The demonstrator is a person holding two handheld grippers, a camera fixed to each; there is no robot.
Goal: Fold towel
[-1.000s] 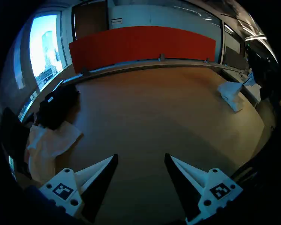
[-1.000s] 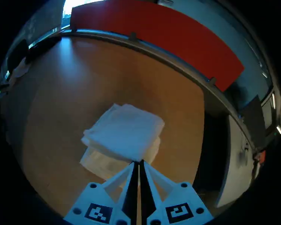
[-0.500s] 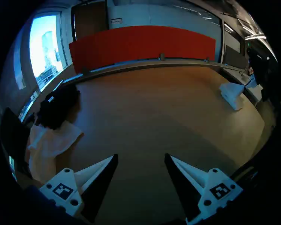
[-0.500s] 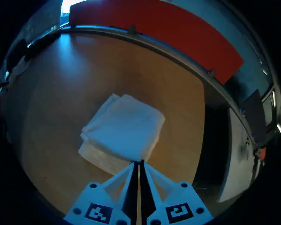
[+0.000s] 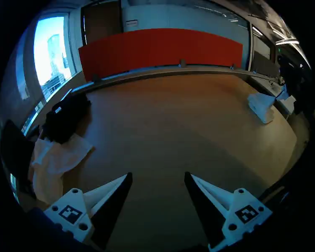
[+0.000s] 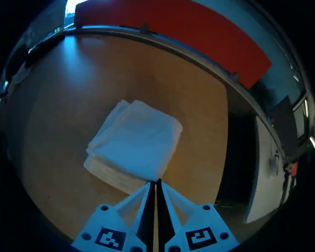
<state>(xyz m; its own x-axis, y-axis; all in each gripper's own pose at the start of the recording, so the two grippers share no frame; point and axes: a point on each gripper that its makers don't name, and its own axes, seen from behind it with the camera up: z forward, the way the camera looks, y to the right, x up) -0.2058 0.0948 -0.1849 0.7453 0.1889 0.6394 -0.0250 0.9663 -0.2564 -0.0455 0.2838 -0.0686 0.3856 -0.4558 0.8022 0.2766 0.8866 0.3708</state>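
A folded white towel [image 6: 134,145] lies on the wooden table [image 6: 73,92] in the right gripper view, stacked on another folded layer beneath it. My right gripper [image 6: 156,182] is shut, and its tips meet the towel's near corner and pinch it. In the left gripper view my left gripper [image 5: 158,178] hangs open over bare table, with nothing between its fingers. The same folded towel [image 5: 261,107] sits far off at the table's right edge there.
A crumpled white cloth [image 5: 52,161] and a dark bundle [image 5: 66,117] lie at the left of the table. A red partition [image 5: 161,48] runs along the far edge. The table's right edge drops off just past the towel [image 6: 237,138].
The top folded layer, held slightly raised a second ago, has sunk flat onto the layer under it. The left gripper has not moved.
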